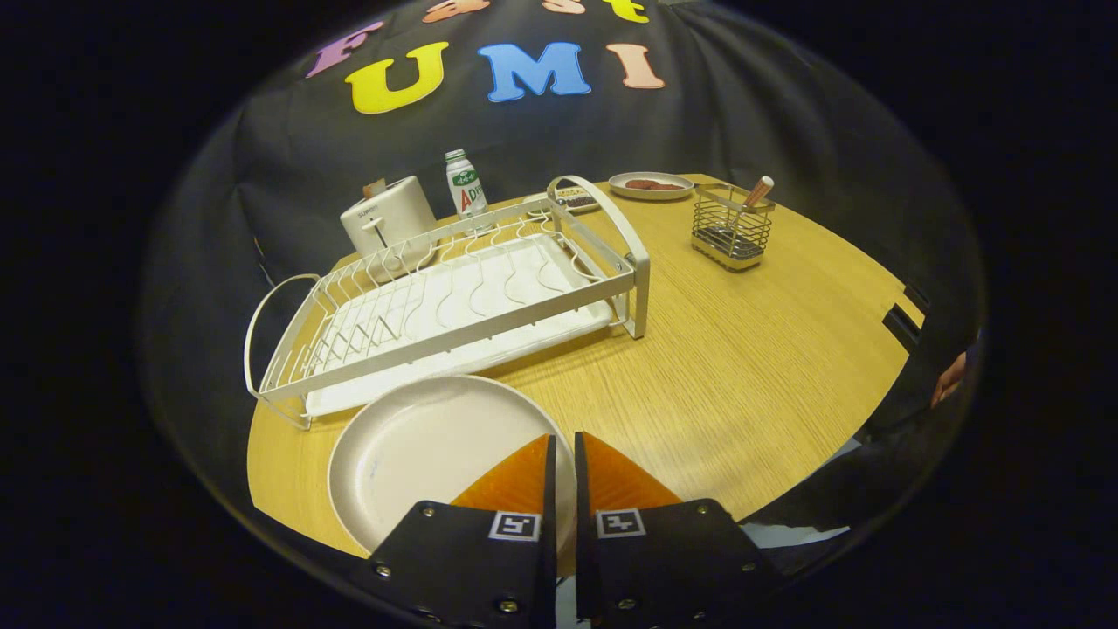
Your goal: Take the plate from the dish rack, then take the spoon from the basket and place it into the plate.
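While the gripper [563, 447] has its two fingers closed almost together on the right rim of the plate [428, 454], with only a thin slit between them, the plate appears to be pinched by its edge and lies low over the near part of the wooden table [742, 376]; whether it already rests flat on the wood or hangs just above it cannot be told. Just beyond the plate stands the white dish rack [454, 301], its wire slots bare, so the first half of the task looks done or nearly so. To finish this step well, the plate should be lowered level until its base sits fully on the table, clear of the rack's front rail, and only then let go, with the fingers opened gently and drawn straight back so the rim is not dragged or flipped. Leaving the plate near and open to the right would make the later drop easier. Farther off to the right sits the wire basket [732, 229], with the spoon [753, 194] standing in it, handle up and leaning. Behind the rack are a white toaster [387, 223] and a small bottle [465, 185], and a far dish [651, 184] with something dark on it.
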The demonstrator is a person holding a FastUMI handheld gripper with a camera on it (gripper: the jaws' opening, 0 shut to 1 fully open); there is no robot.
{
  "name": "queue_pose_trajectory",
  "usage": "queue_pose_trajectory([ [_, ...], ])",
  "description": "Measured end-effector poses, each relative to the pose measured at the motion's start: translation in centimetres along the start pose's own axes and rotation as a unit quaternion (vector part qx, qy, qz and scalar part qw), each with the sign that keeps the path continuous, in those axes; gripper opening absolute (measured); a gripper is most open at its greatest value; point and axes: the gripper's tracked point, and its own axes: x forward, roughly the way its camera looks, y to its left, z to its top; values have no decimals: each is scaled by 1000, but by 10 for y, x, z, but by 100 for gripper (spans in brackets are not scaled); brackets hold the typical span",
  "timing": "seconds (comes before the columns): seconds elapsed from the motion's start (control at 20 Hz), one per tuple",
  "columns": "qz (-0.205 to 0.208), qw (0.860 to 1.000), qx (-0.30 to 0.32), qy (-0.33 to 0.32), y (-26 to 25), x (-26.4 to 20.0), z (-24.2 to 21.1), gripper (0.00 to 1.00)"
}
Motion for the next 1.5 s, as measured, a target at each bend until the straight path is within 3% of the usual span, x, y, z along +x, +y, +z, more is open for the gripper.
queue_pose_trajectory([
  [0.1,3,1000,-14,-8,2,-2,7,15],
  [0.3,-9,998,-53,-43,-3,-15,39,15],
  [0.5,-40,995,-47,-84,-26,-25,87,14],
  [1.05,-166,975,-56,-133,-161,-2,210,15],
  [1.1,-170,975,-55,-130,-170,3,213,15],
  [1.2,-180,975,-50,-120,-191,16,218,28],
  [1.5,-152,983,-49,-86,-211,53,216,28],
])
